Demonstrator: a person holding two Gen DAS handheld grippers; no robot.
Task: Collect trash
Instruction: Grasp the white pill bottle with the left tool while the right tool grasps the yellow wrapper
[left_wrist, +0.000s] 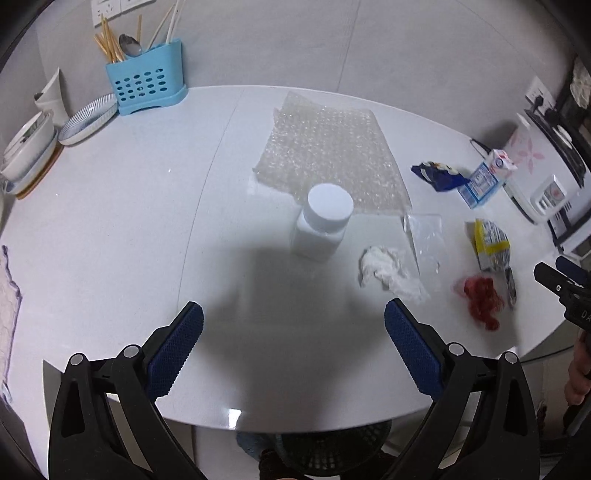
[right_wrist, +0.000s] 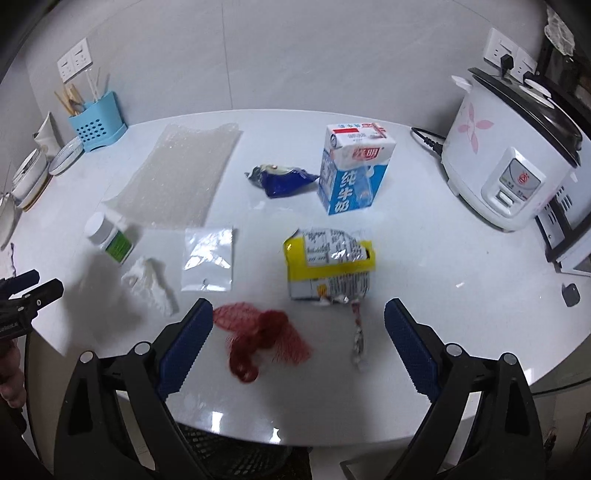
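- Trash lies scattered over the right half of the round white table (right_wrist: 443, 258): a red mesh net bag (right_wrist: 264, 338), bunched and flat, sits nearest the front edge, directly between the spread fingers of the right gripper (right_wrist: 298, 314).
- A crumpled yellow-and-silver foil snack wrapper (right_wrist: 328, 266) lies just behind the net, with a twisted silver strip (right_wrist: 357, 336) trailing from it toward the front edge.
- A small clear plastic zip bag (right_wrist: 208, 260) lies flat to the left of the wrapper; a wad of crumpled white tissue (right_wrist: 149, 282) lies just left of that.
- A white plastic pill bottle with a white cap and green label (right_wrist: 109, 238) stands upright beside the tissue, touching the near corner of a large sheet of clear bubble wrap (right_wrist: 177, 177).
- Farther back, a crushed dark blue snack packet (right_wrist: 280, 179) lies just beside an upright blue-and-white milk carton (right_wrist: 352, 173).
- Right gripper: its blue-padded tongs are spread wide and grip nothing, hovering above the net bag.
- Left gripper (left_wrist: 293, 314): tongs likewise wide apart and empty, held over bare tabletop in front of the bottle (left_wrist: 321, 225).
- Around the edges: a white rice cooker with a pink flower print (right_wrist: 513, 162) at right, a light blue perforated utensil holder (left_wrist: 146, 83) with chopsticks and a spoon at back left, and stacked white bowls and plates (left_wrist: 33, 147) beside it.
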